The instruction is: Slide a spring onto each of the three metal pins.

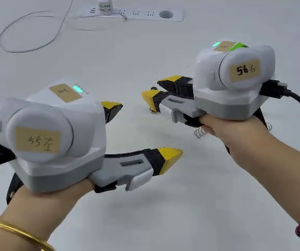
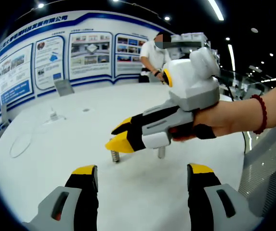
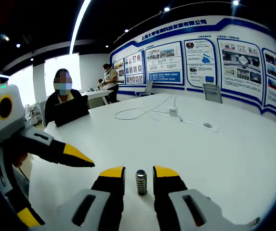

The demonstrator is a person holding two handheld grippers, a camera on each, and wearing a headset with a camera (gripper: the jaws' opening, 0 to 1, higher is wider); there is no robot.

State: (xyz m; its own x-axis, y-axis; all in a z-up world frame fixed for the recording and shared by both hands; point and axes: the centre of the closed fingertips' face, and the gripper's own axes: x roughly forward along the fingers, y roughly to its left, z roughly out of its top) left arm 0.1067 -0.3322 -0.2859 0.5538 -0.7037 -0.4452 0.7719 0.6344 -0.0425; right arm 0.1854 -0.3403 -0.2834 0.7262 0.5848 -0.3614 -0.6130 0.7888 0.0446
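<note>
Left gripper (image 2: pixel 140 171): yellow-tipped jaws wide apart, empty | right gripper (image 3: pixel 138 169): jaws narrowly apart, flanking one ribbed spring-wrapped pin (image 3: pixel 140 183), bottom centre | two upright metal pins (image 2: pixel 114 156) (image 2: pixel 161 152), left gripper view centre

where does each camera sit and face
Head view: headset, looking down at table; left hand on left gripper, right hand on right gripper.
Left gripper view: rides left gripper, faces right gripper; own open jaws below.
Right gripper view: rides right gripper, faces spring on pin between own jaws.
Shared: each gripper view catches the other gripper.
</note>
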